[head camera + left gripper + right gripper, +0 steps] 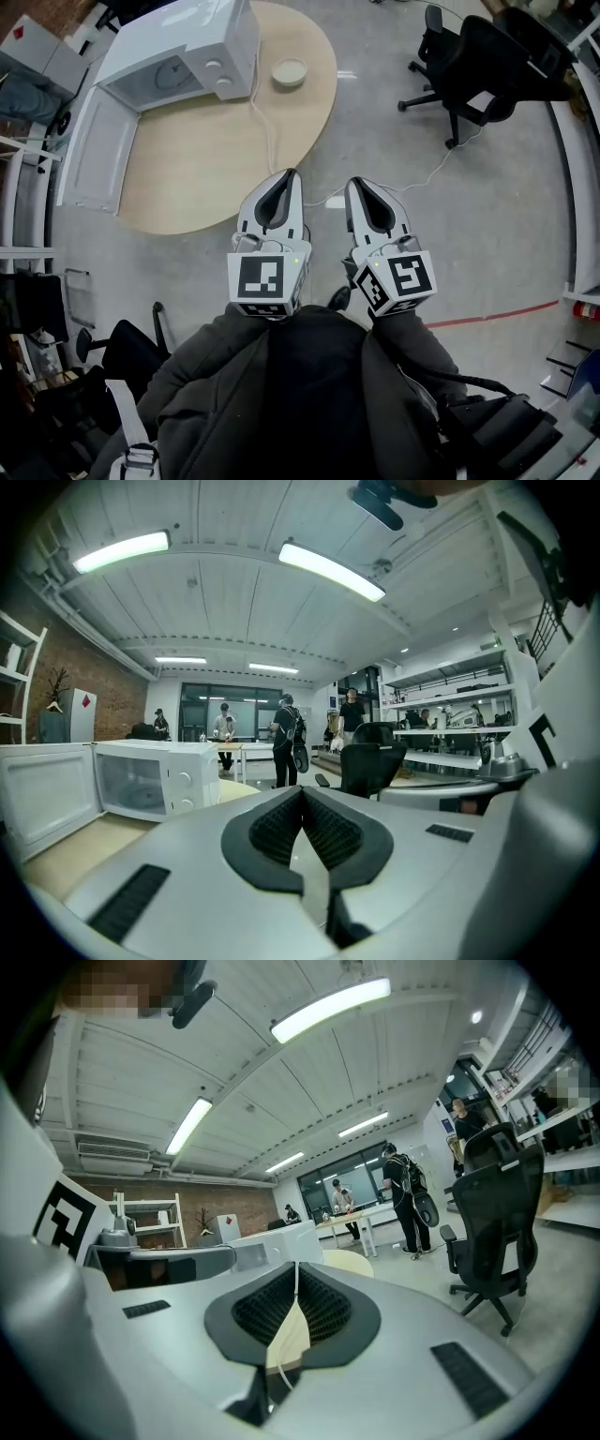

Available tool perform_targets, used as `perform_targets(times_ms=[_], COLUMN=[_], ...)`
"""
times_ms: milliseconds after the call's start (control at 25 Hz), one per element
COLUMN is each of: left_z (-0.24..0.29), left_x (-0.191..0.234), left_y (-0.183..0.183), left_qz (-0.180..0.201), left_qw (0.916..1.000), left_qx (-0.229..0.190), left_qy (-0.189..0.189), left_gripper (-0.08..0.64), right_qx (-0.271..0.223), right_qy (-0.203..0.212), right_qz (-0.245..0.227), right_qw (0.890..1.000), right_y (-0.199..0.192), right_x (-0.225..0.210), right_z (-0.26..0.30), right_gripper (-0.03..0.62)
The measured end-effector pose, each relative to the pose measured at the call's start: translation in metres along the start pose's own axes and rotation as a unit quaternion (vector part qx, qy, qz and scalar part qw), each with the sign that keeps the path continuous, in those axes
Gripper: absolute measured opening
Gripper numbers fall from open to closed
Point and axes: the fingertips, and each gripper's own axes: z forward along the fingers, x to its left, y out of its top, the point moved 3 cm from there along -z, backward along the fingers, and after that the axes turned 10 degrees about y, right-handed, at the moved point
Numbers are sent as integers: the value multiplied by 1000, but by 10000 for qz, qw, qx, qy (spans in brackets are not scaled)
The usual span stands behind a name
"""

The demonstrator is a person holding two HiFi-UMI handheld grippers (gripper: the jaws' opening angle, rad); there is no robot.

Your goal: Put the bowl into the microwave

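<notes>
A white microwave (178,56) stands at the far left of the oval wooden table (187,178), its door (94,150) swung wide open. A pale bowl (289,71) sits on the table just right of the microwave. Both grippers are held close to the person's body, short of the table's near edge. My left gripper (289,176) is shut with nothing in it; its pads meet at the tip (302,791), and the microwave (155,775) shows to its left. My right gripper (356,183) is also shut and empty (297,1267). The bowl does not show in either gripper view.
A white cable (267,131) runs from the microwave across the table to the floor. Black office chairs (478,66) stand at the right, and more chairs (122,352) at the lower left. Red floor tape (497,314) runs at the right. People (286,738) stand far off.
</notes>
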Motion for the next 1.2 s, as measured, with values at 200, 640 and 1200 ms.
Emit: perform_targets(times_ms=[200, 640, 1200], left_z=[46, 105, 147], left_x=[39, 112, 150], left_y=[3, 6, 25], left_qz=[-96, -119, -268], left_qw=[9998, 9984, 9948], left_qx=[-24, -91, -313], left_qy=[-148, -547, -934], left_gripper=[9, 9, 9], right_qx=[174, 376, 271], right_qy=[-92, -352, -807], right_qz=[165, 72, -142], right_qw=[9997, 9986, 9963], right_y=[-7, -3, 24], right_x=[-10, -5, -11], right_z=[62, 164, 217], right_gripper=[5, 5, 5])
